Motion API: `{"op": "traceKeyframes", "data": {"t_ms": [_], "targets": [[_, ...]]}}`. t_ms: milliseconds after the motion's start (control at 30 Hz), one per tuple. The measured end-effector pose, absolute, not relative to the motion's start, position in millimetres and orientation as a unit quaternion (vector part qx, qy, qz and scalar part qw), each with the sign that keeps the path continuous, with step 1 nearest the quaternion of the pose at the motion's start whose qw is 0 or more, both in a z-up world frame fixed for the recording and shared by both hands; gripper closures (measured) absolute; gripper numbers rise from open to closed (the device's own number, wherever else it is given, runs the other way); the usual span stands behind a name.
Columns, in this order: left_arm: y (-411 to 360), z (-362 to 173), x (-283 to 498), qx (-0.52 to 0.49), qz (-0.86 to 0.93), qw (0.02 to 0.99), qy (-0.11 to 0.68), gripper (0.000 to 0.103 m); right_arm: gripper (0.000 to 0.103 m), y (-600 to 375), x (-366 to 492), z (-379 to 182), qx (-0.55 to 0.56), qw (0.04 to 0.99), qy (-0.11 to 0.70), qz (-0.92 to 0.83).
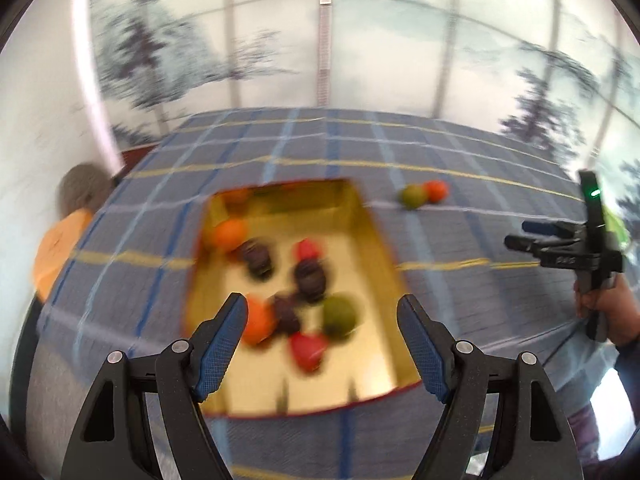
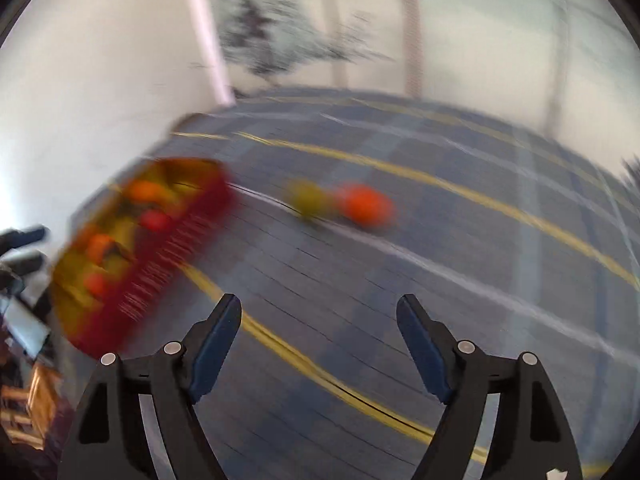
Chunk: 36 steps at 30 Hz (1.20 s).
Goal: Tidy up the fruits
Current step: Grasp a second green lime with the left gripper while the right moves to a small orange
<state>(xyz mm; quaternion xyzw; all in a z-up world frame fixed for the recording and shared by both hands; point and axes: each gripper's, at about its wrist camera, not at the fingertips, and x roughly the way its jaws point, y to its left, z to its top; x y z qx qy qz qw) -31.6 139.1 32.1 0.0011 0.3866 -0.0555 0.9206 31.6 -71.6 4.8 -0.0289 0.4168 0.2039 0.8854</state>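
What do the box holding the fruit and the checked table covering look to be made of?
The box looks like cardboard: thin straight walls, shiny gold inside, red outside. The sheen suggests foil or glossy paper, though blur leaves that open. The table covering looks like woven cloth: matte blue-grey with yellow and pale check lines, and no glare.

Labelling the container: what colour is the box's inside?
Gold-yellow inside the box, clearest in the left wrist view.
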Motion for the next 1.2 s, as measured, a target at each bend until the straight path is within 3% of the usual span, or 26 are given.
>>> {"op": "traceKeyframes", "data": {"t_ms": [100,300,433,733,900,1200], "targets": [[110.1,43.7,-0.3,0.009,-0.097,0.915,0.391,0.027,0.024,-122.2,33.9,-2.9,-0.027,0.890,0.434,0.139],[49.9,49.8,81.8,0.061,-0.121,0.908,0.397,0.029,0.008,-169.3,41.5,-11.4,-0.037,0.894,0.441,0.070],[19.2,24.8,134.6,0.108,-0.134,0.883,0.436,0.051,0.001,-172.7,42.7,-19.1,-0.027,0.890,0.449,0.080],[8.9,-19.1,198.8,0.083,-0.133,0.854,0.496,0.053,0.000,-174.9,36.7,-17.5,-0.007,0.887,0.444,0.126],[6.9,-41.7,214.6,0.052,-0.149,0.833,0.530,0.062,0.000,-176.7,36.6,-16.8,0.002,0.887,0.443,0.131],[13.1,-30.3,184.8,0.002,-0.161,0.840,0.518,0.067,0.000,-174.4,35.7,-16.5,-0.005,0.887,0.444,0.129]]}}
